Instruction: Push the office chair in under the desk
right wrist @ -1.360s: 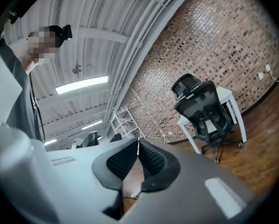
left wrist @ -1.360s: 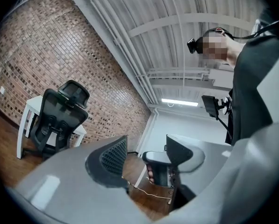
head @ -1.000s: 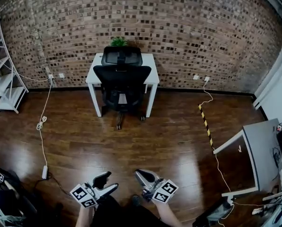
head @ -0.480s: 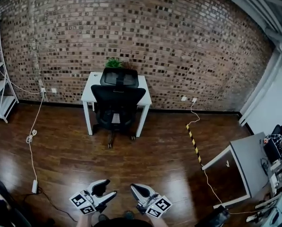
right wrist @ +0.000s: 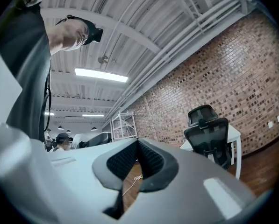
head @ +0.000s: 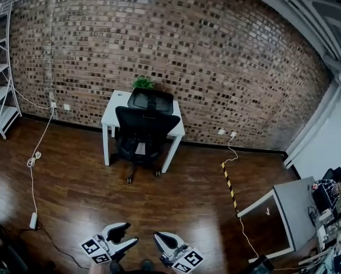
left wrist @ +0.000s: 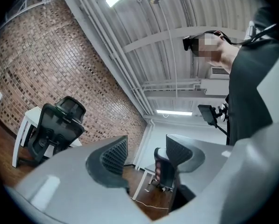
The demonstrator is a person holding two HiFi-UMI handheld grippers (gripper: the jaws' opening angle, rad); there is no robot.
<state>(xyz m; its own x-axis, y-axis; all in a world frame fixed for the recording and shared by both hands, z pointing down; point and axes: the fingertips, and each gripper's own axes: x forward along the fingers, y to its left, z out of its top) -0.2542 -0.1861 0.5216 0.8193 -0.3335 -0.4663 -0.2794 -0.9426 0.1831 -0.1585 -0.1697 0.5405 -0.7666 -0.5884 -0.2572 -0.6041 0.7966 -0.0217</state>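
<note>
The office chair (head: 145,131) stands at the front side of the white desk (head: 114,109), with its back towards the person. Its seat seems to be already below the desk top and its backrest is close to the desk's front edge, so only the legs with wheels stand out in front of the desk. The desk itself is against the brick wall (head: 227,61), and a small green plant (head: 143,83) is at the desk's rear edge, behind the chair's headrest. Both grippers are well apart from the desk, low and close to the person's body, and they point towards the desk without touching anything. The left gripper (head: 126,235) has its jaws about half apart, and between them only the far room is visible, so it holds nothing. The right gripper (head: 157,237) has its jaws pressed together and is also empty. I judge that this posture is only for carrying the tools. For a push no grip is necessary, because closed jaws can press on the backrest.
</note>
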